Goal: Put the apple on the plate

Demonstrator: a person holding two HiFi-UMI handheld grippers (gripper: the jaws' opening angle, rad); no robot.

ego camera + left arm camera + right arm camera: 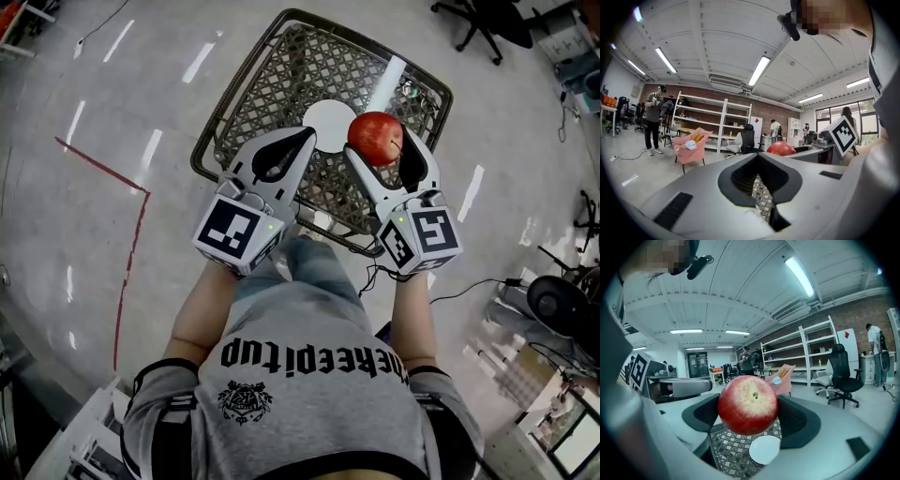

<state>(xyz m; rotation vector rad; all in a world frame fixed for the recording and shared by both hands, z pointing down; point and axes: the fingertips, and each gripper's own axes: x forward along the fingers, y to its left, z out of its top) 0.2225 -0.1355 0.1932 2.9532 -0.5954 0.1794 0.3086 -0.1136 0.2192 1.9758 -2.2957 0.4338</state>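
A red apple is held in the air, with my right gripper shut on it, above a metal mesh table. A small white plate lies on the mesh, just left of and below the apple. My left gripper hovers beside it at the plate's near left; its jaws stand nearly together with nothing between them. From the left gripper view the apple peeks over the right gripper's body.
The mesh table stands on a glossy grey floor with a red tape line. A white strip lies across the mesh at the far right. Shelving, office chairs, a pink chair and standing people fill the room.
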